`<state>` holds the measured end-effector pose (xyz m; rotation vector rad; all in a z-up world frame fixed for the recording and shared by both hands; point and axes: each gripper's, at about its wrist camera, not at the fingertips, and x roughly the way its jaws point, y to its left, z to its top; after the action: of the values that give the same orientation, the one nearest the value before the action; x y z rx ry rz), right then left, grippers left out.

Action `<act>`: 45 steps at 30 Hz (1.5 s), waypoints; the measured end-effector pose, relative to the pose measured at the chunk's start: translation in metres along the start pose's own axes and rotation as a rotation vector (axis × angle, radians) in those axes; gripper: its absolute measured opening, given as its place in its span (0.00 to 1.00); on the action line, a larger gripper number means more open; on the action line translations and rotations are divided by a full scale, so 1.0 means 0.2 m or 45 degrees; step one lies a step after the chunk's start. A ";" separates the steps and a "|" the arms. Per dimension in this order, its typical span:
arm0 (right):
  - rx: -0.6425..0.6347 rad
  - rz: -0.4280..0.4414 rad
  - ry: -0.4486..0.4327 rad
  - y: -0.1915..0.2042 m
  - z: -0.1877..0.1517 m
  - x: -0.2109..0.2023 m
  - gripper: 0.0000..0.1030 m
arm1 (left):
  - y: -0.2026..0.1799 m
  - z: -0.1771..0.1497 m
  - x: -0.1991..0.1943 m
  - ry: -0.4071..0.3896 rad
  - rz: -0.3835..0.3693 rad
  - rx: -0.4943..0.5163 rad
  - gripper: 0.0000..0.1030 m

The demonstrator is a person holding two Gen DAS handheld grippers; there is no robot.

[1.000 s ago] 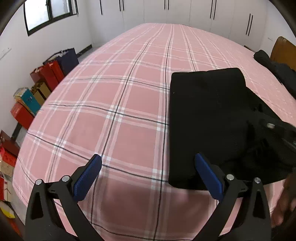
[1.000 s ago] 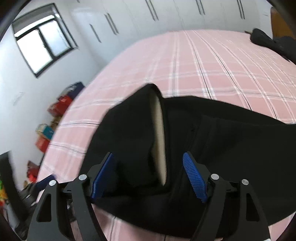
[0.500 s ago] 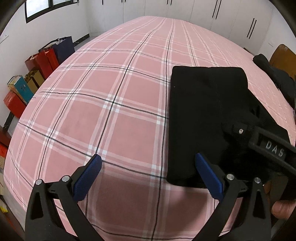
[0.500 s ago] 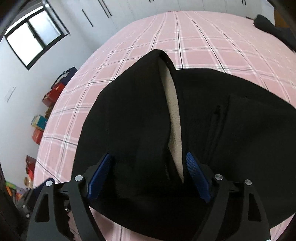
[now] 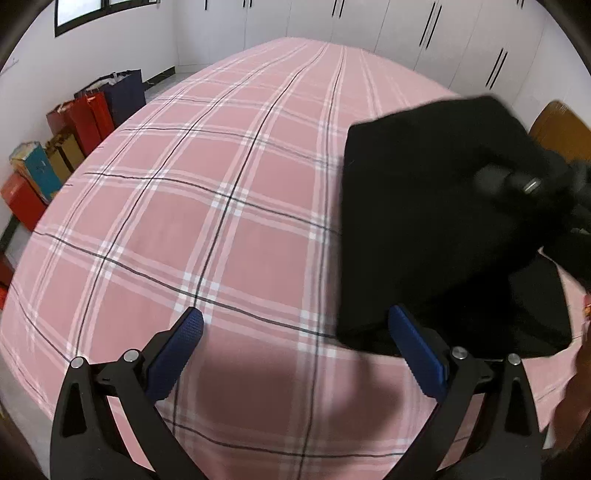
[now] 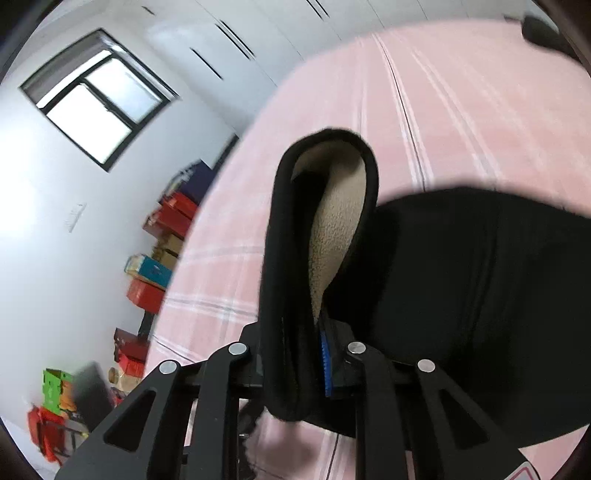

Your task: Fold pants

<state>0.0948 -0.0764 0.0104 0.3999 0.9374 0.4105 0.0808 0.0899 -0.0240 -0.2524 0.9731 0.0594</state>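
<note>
Left wrist view: left gripper (image 5: 295,343) spread wide over the pink bedspread (image 5: 207,206) — nothing between its pads; black pants (image 5: 436,221) at right. Right wrist view: right gripper (image 6: 295,354) closing — pinching the pants' edge, centre frame.

Bed cover (image 5: 229,206): pink, with a check of white and dark lines, spread flat across the bed.
Wardrobe doors (image 5: 424,33): white, with slim dark handles, along the far wall.
Window (image 6: 99,96): dark frame, bright panes, high on the white wall.
Bags and boxes (image 5: 77,118): red and dark blue paper bags, a teal box (image 5: 37,166) and brown and red boxes, lined up on the floor against the wall beside the bed.
Headboard (image 5: 561,125): brown wood (only a corner shows).
Green box (image 6: 53,387): on the floor among blurred red things.
</note>
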 end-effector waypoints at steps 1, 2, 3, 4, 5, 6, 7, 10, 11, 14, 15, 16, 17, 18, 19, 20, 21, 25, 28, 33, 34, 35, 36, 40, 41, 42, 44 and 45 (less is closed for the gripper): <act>-0.005 -0.001 -0.027 -0.01 0.02 -0.07 0.17 | -0.01 0.00 -0.01 -0.011 -0.017 0.000 0.96; -0.011 -0.004 -0.057 -0.04 0.04 -0.16 0.17 | -0.02 -0.01 -0.02 -0.024 -0.065 0.012 0.96; -0.015 -0.023 -0.080 -0.08 0.04 -0.23 0.17 | -0.04 -0.01 -0.03 -0.029 -0.092 0.026 0.96; -0.008 -0.048 -0.108 -0.13 0.04 -0.32 0.17 | -0.06 -0.01 -0.03 -0.037 -0.100 0.046 0.96; 0.009 -0.072 -0.129 -0.21 0.04 -0.40 0.17 | -0.09 -0.02 -0.04 -0.044 -0.107 0.069 0.96; 0.027 -0.102 -0.143 -0.27 0.03 -0.46 0.17 | -0.12 -0.02 -0.04 -0.040 -0.141 0.097 0.96; 0.045 -0.142 -0.150 -0.35 0.02 -0.52 0.17 | -0.15 -0.03 -0.04 -0.034 -0.169 0.117 0.96; 0.132 -0.242 -0.128 -0.59 -0.04 -0.59 0.17 | -0.24 -0.06 -0.03 -0.040 -0.144 0.188 0.96; 0.163 -0.271 -0.098 -0.67 -0.07 -0.58 0.17 | -0.27 -0.07 -0.02 -0.045 -0.099 0.219 0.95; 0.249 -0.291 -0.038 -0.80 -0.17 -0.48 0.17 | -0.32 -0.09 0.01 -0.028 -0.064 0.268 0.95; 0.278 -0.296 -0.022 -0.84 -0.20 -0.45 0.17 | -0.32 -0.09 0.02 -0.020 -0.065 0.268 0.95; 0.298 -0.294 -0.013 -0.87 -0.22 -0.44 0.17 | -0.32 -0.10 0.02 -0.016 -0.065 0.269 0.95; 0.321 -0.286 -0.006 -0.89 -0.23 -0.43 0.17 | -0.32 -0.10 0.02 -0.015 -0.060 0.264 0.95; 0.324 -0.278 -0.013 -0.88 -0.22 -0.43 0.17 | -0.30 -0.09 0.02 -0.014 -0.066 0.255 0.95; 0.319 -0.251 -0.032 -0.86 -0.21 -0.46 0.17 | -0.29 -0.09 0.02 -0.013 -0.079 0.242 0.95; 0.311 -0.201 -0.079 -0.82 -0.17 -0.52 0.17 | -0.28 -0.08 0.02 -0.012 -0.088 0.229 0.95; 0.299 -0.175 -0.122 -0.80 -0.15 -0.59 0.17 | -0.25 -0.07 0.01 -0.012 -0.112 0.207 0.95; 0.234 -0.264 -0.261 -0.84 -0.12 -0.88 0.17 | -0.24 -0.07 0.00 -0.037 -0.129 0.180 0.95; 0.343 -0.449 -0.081 -1.17 -0.26 -0.79 0.19 | -0.28 -0.07 0.01 -0.022 -0.134 0.201 0.95; 0.337 -0.428 -0.067 -1.20 -0.36 -0.74 0.25 | -0.42 -0.06 -0.04 -0.014 -0.213 0.254 0.95; 0.323 -0.436 -0.062 -1.18 -0.35 -0.74 0.26 | -0.45 -0.05 -0.04 -0.003 -0.235 0.252 0.95; 0.313 -0.452 -0.055 -1.18 -0.33 -0.73 0.27 | -0.49 -0.03 -0.02 0.019 -0.272 0.237 0.95; 0.314 -0.467 -0.056 -1.19 -0.32 -0.76 0.30 | -0.51 -0.02 0.00 0.044 -0.302 0.220 0.95; 0.350 -0.567 -0.158 -1.20 -0.34 -0.83 0.67 | -0.65 0.04 0.15 0.169 -0.380 0.177 0.95; 0.355 -0.570 -0.158 -1.22 -0.35 -0.84 0.73 | -0.68 0.05 0.19 0.188 -0.383 0.162 0.95; 0.369 -0.557 -0.142 -1.28 -0.35 -0.85 0.75 | -0.71 0.06 0.22 0.203 -0.389 0.157 0.95; 0.439 -0.475 -0.096 -1.36 -0.37 -0.80 0.75 | -0.75 0.07 0.28 0.242 -0.398 0.145 0.95; 0.480 -0.415 -0.088 -1.40 -0.38 -0.78 0.76 | -0.76 0.06 0.32 0.273 -0.423 0.126 0.95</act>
<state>-0.0048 -0.3822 -0.0624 0.5881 0.9932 -0.0812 0.1520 -0.0592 -0.0413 -0.3311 1.1321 -0.3243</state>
